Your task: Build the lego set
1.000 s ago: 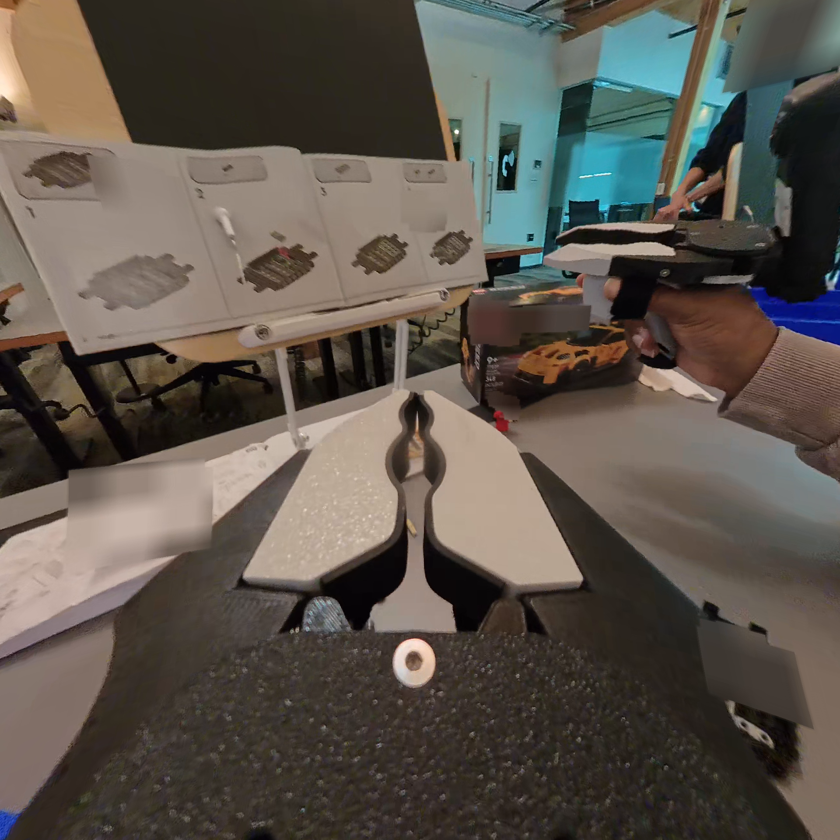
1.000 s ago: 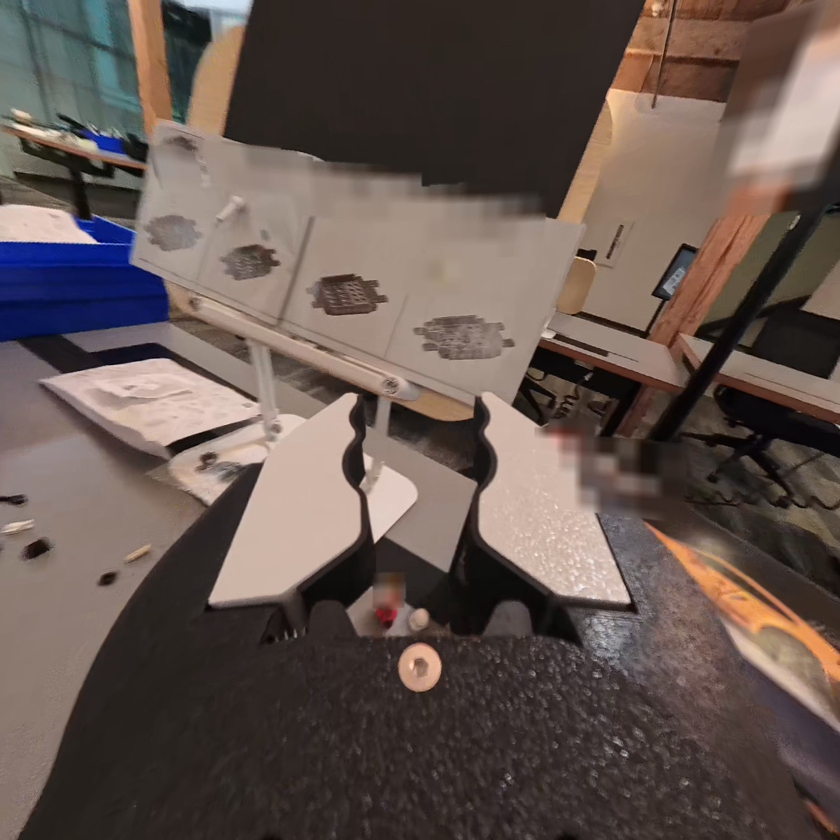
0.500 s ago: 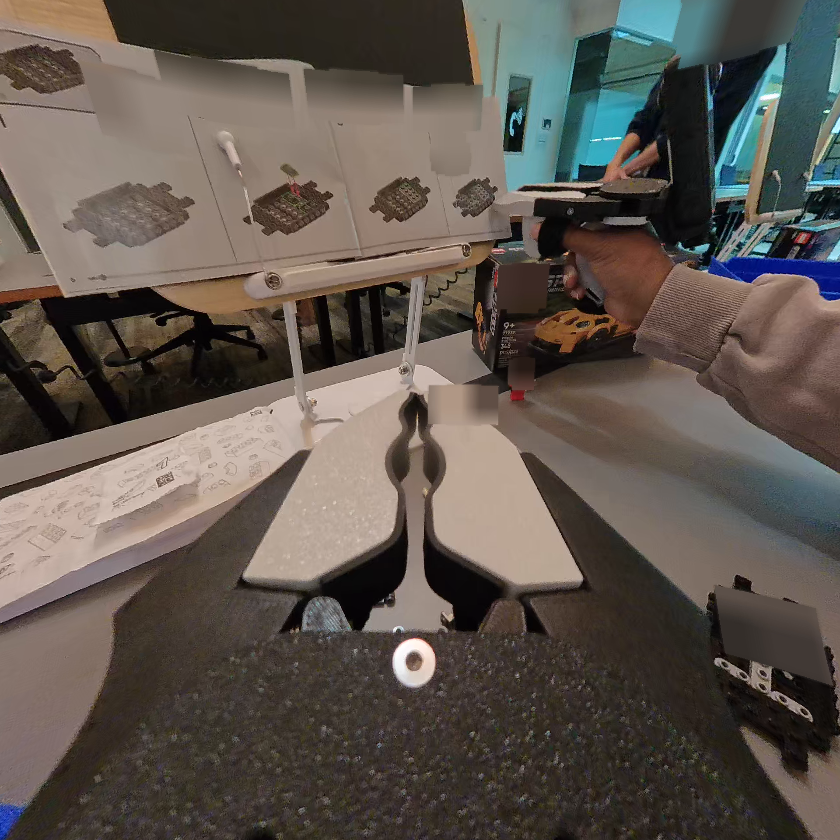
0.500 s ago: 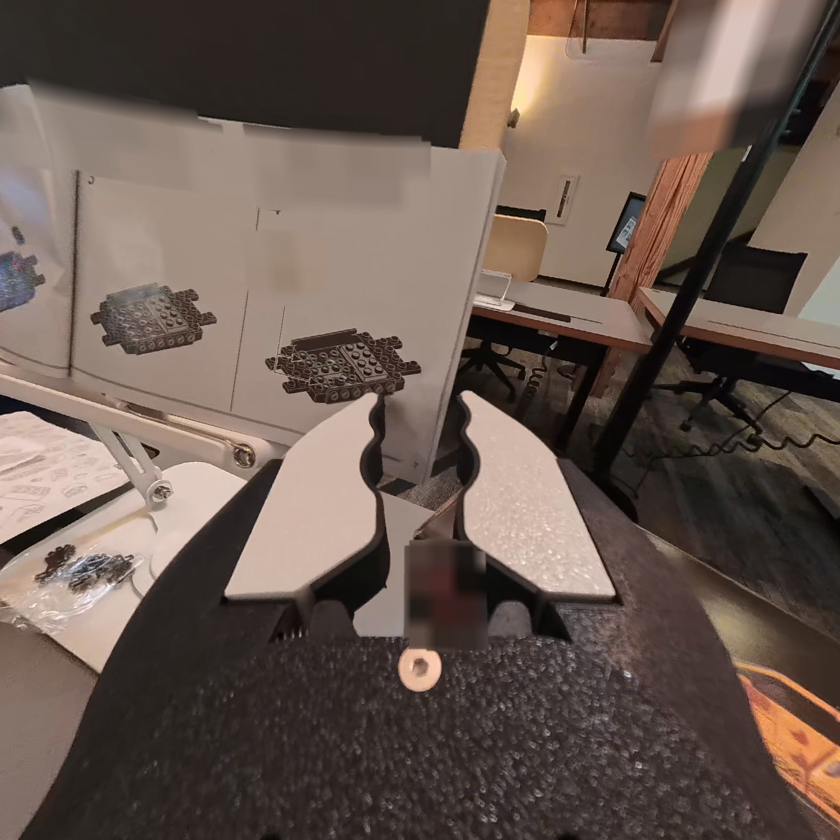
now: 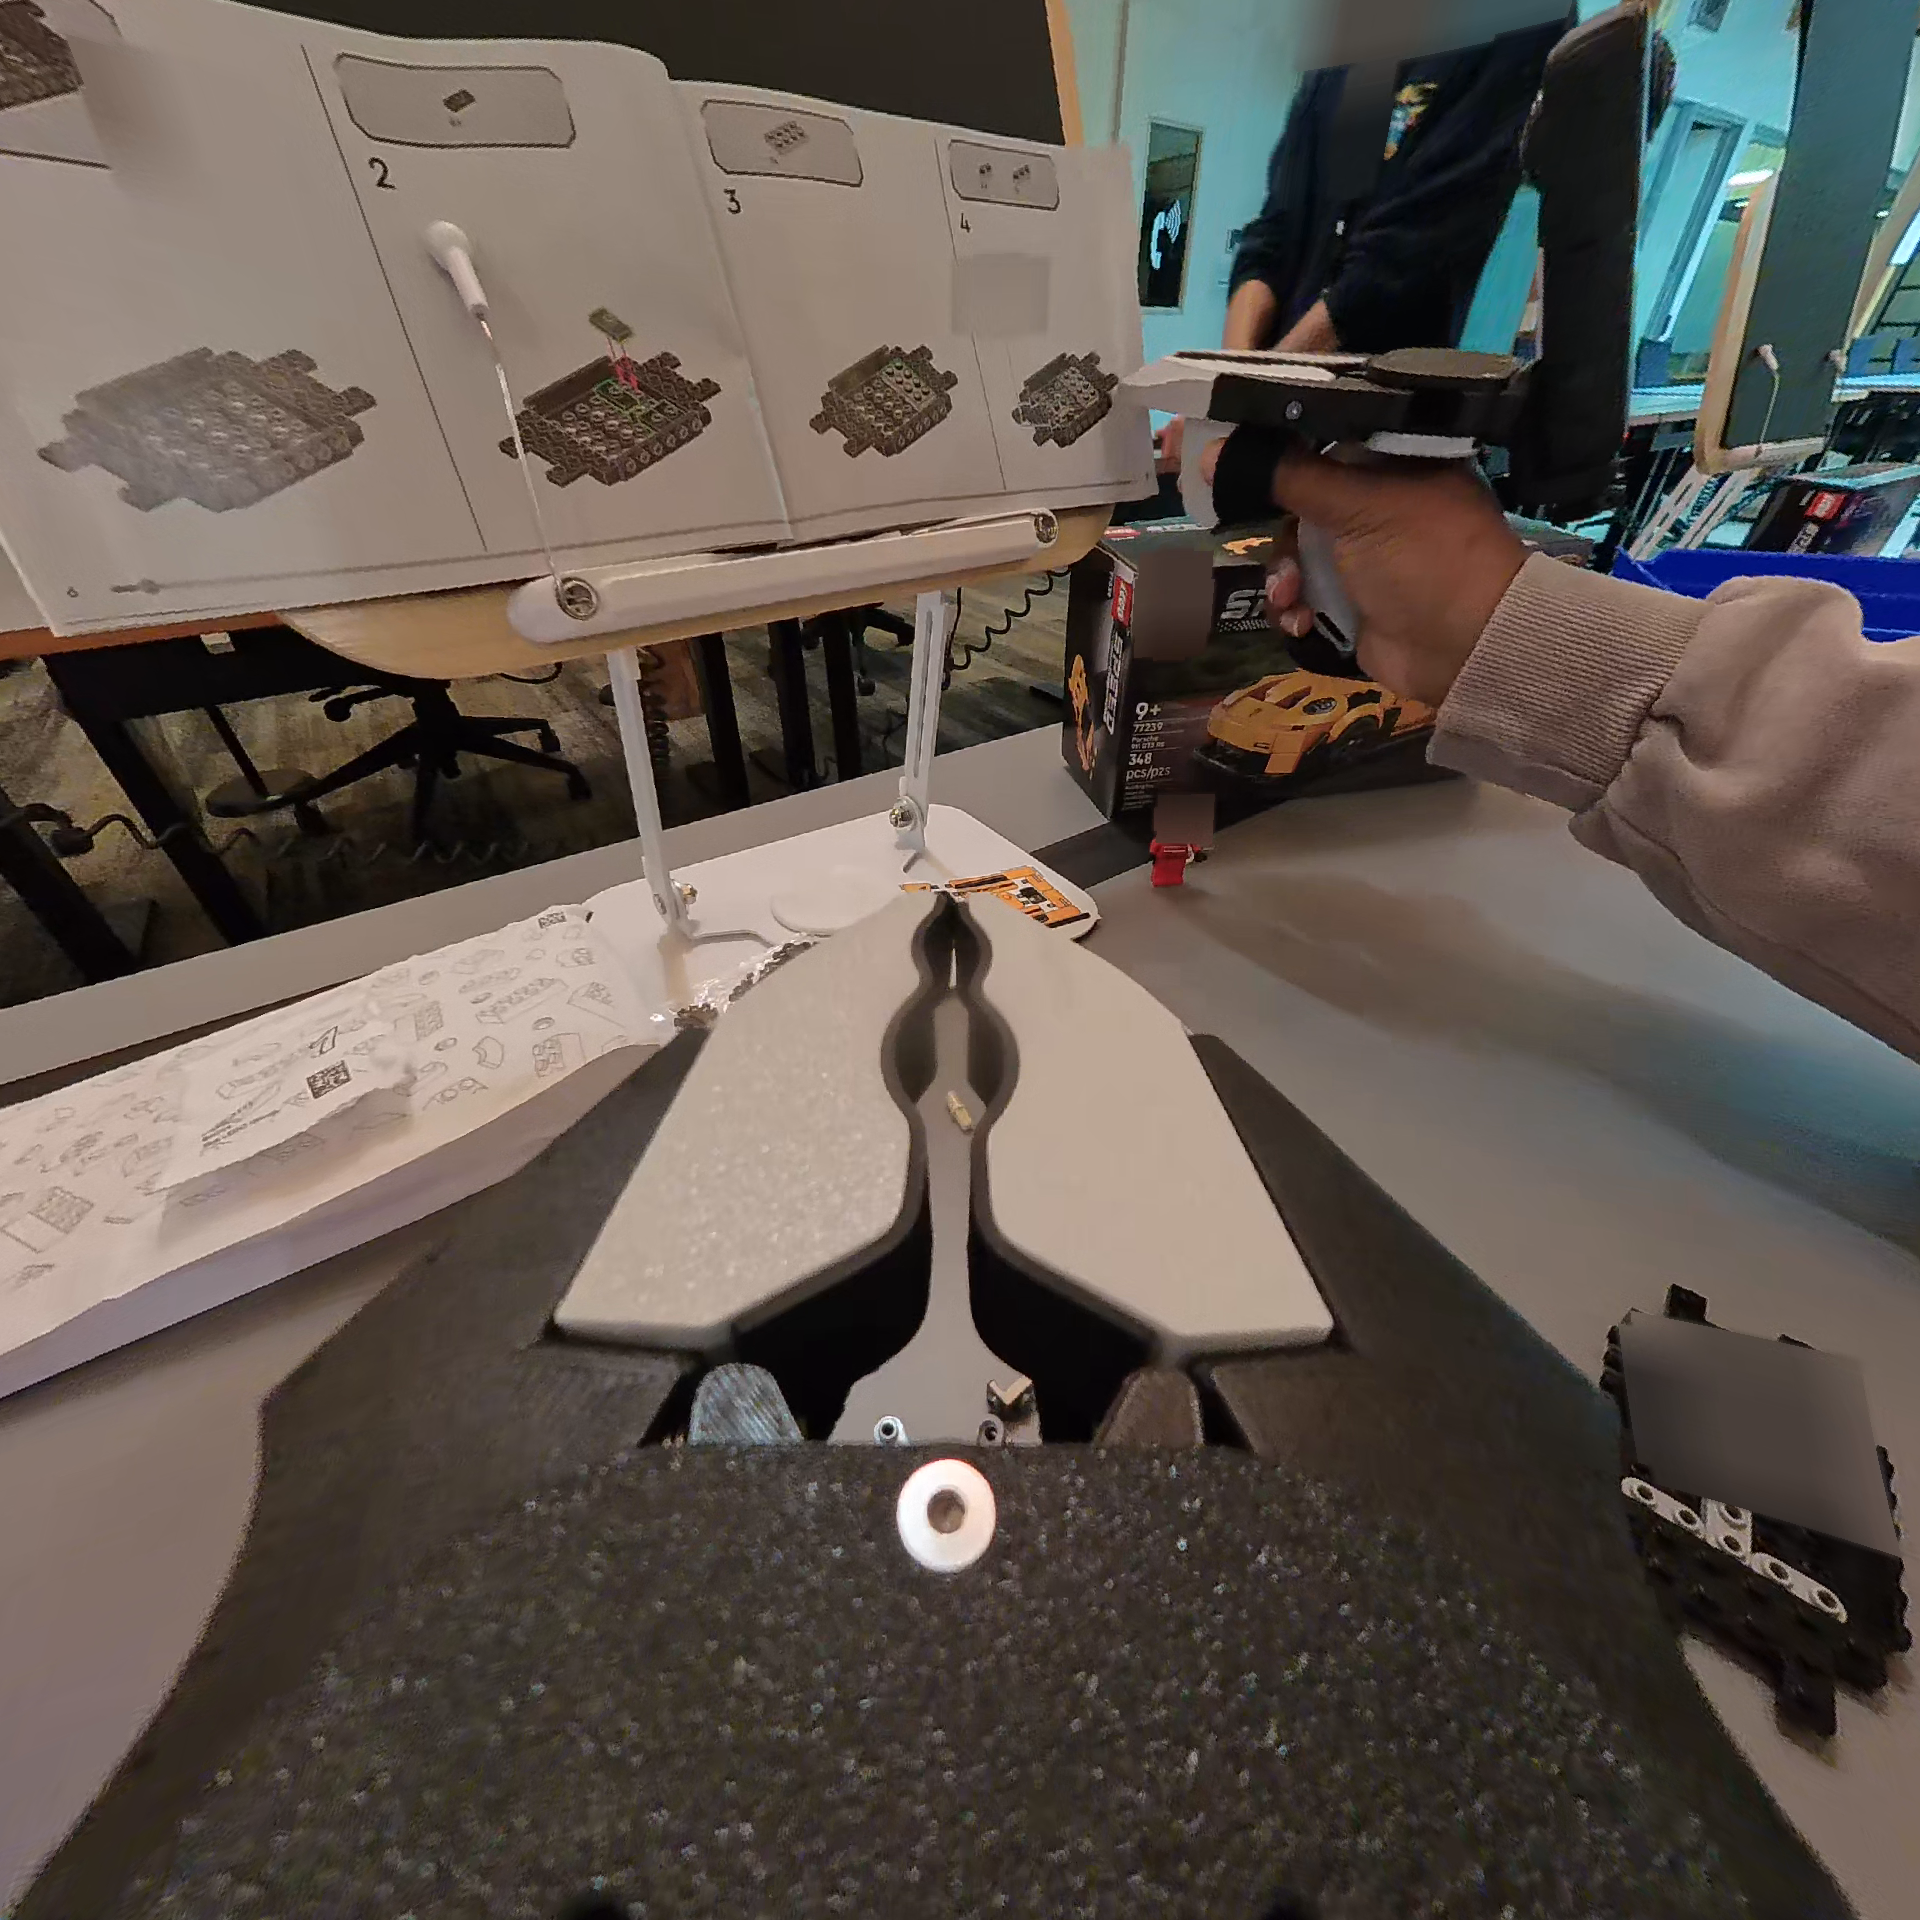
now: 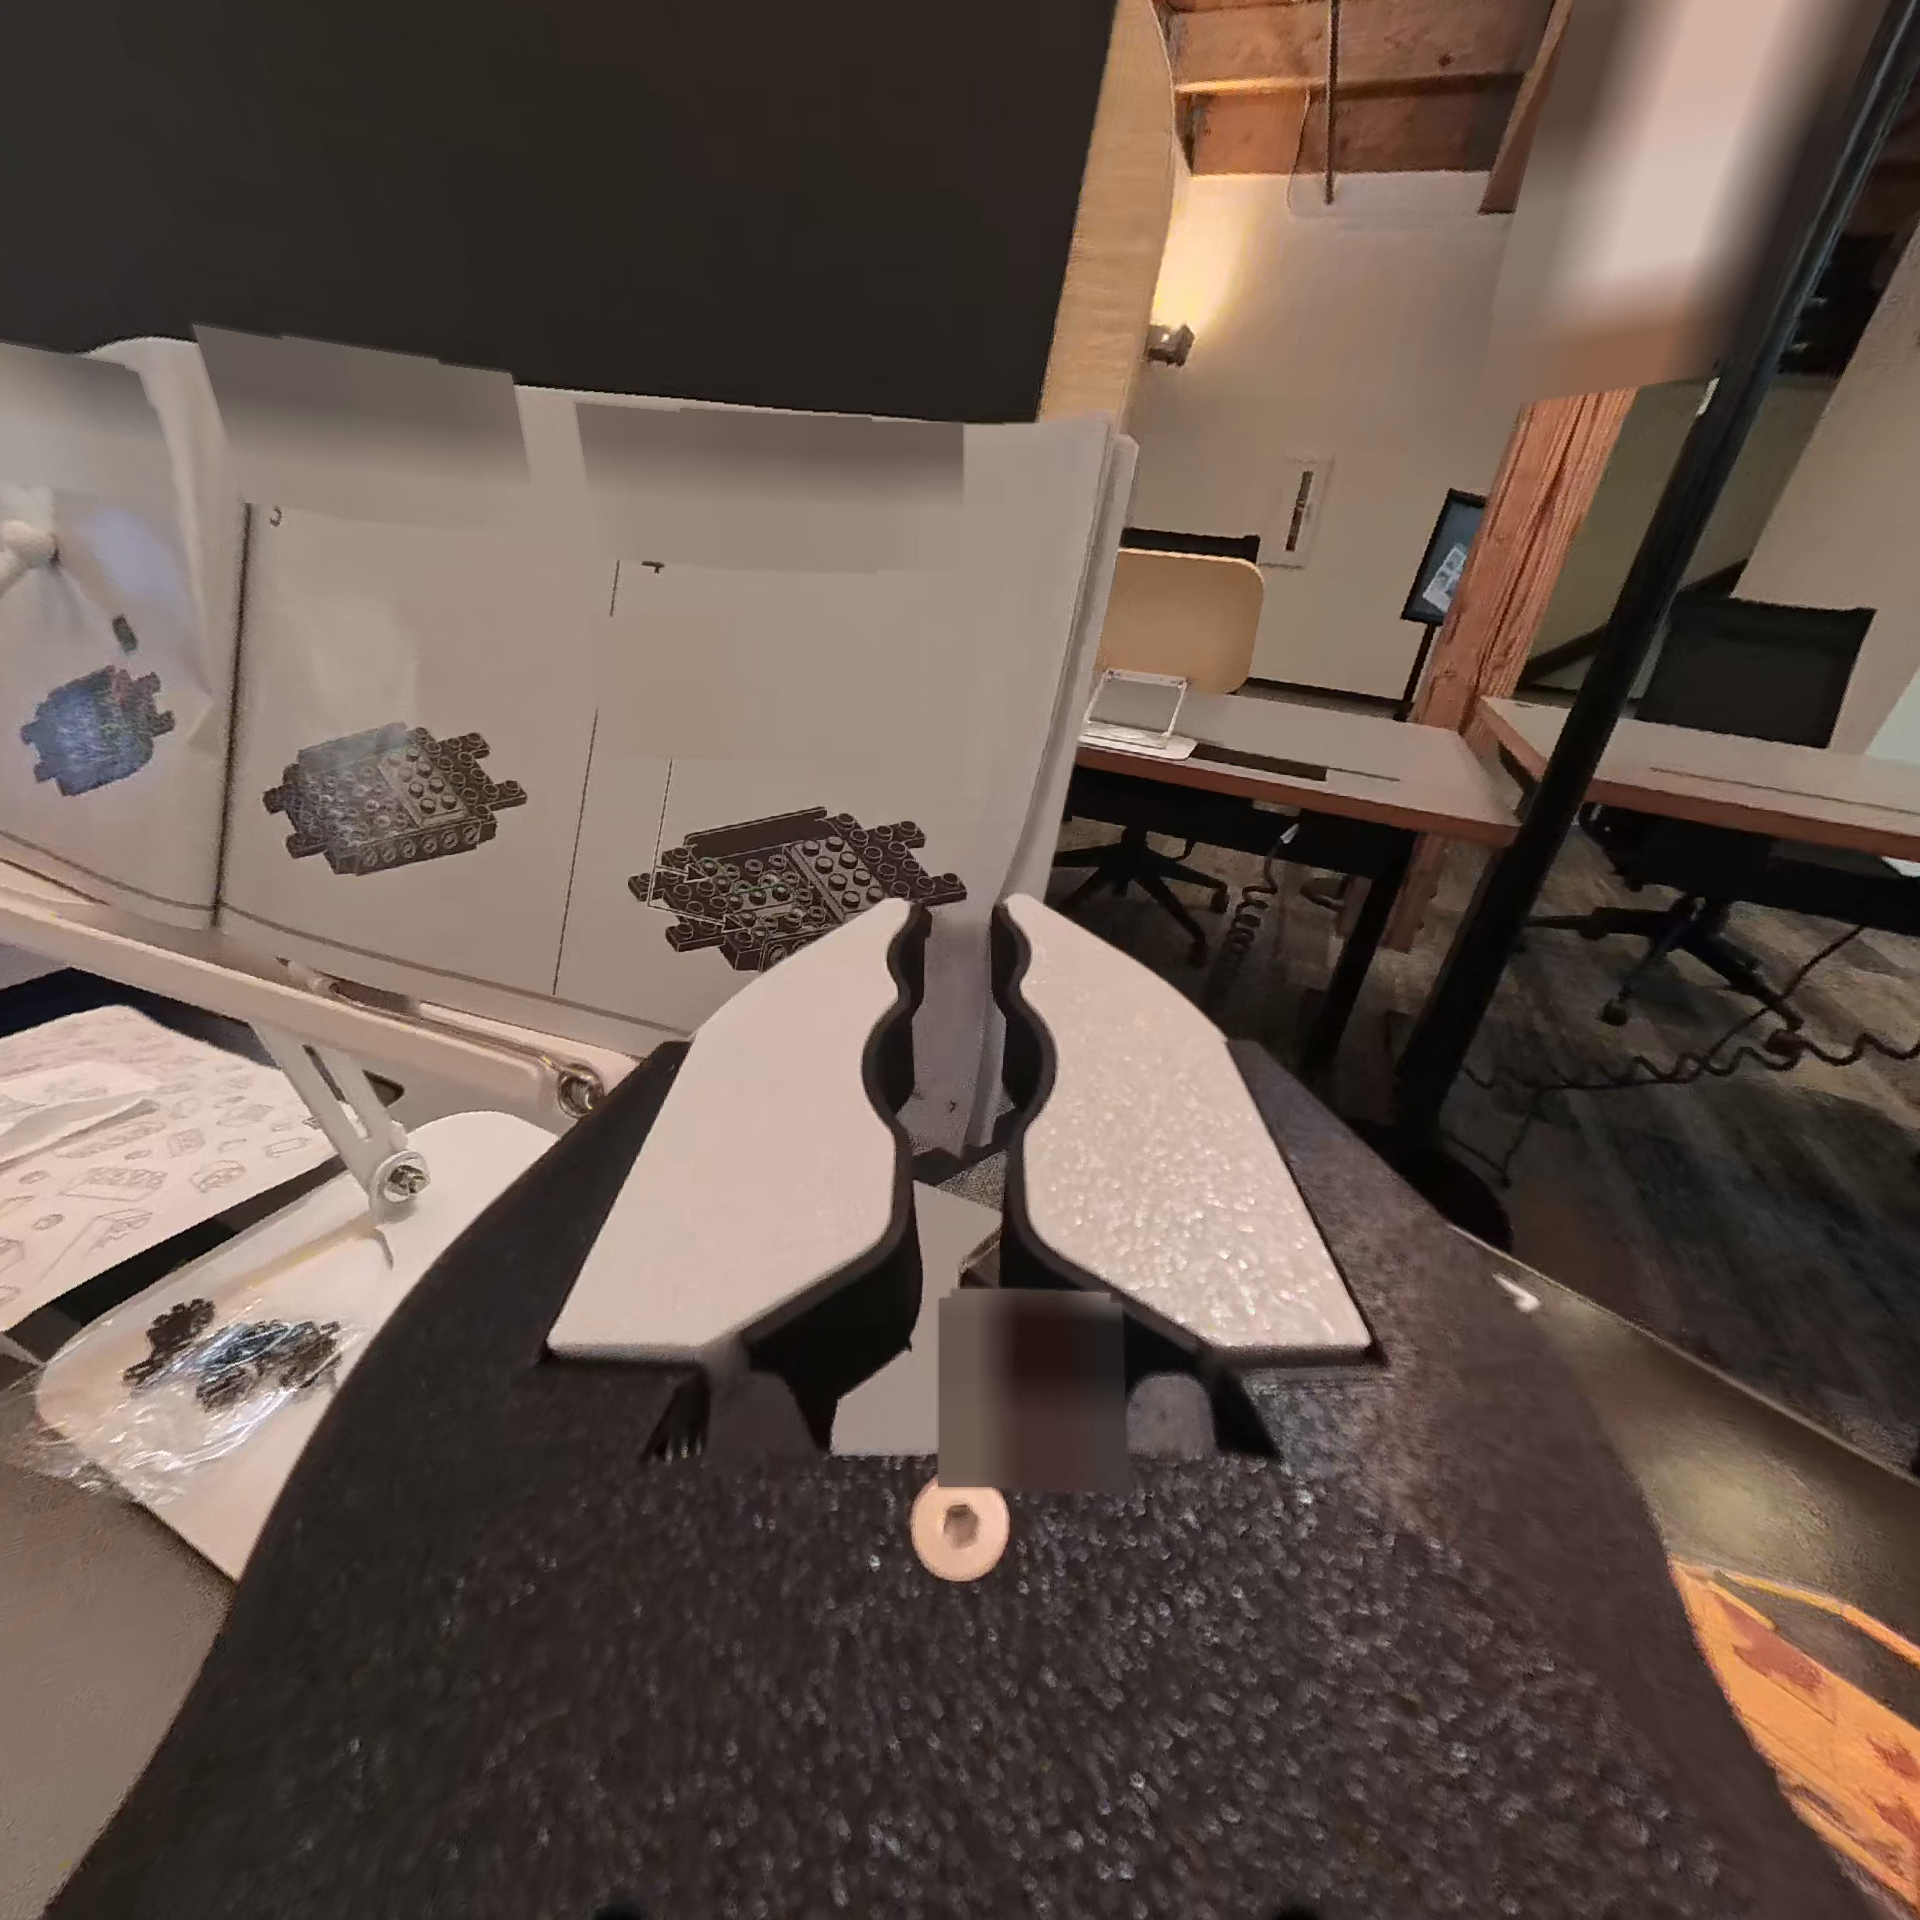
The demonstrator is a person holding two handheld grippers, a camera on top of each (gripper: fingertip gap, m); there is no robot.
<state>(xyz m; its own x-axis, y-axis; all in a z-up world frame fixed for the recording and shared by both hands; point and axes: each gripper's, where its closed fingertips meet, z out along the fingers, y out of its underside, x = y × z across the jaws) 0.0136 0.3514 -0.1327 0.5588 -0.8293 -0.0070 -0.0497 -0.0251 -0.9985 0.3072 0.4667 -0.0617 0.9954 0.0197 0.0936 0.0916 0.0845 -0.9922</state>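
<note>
Counter (image 5: 1403, 1039) at 3 o'clock; instruction booklet (image 5: 582, 312) propped at 11. Right tool (image 6: 953, 935), slightly parted, reaches the page edge, seemingly to turn it. Left tool (image 5: 948, 925) nearly closed, empty. Black lego base (image 5: 1756, 1538) lies at 4.

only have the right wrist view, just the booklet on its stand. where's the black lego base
observer: The black studded lego base lies on the grey table, just right of the left claw.
operator: left claw holding anything
observer: No, it is shut and empty, low over the table.
operator: any loose pieces near it
observer: A small tan pin lies on the table, visible through the gap between its fingers.
</note>
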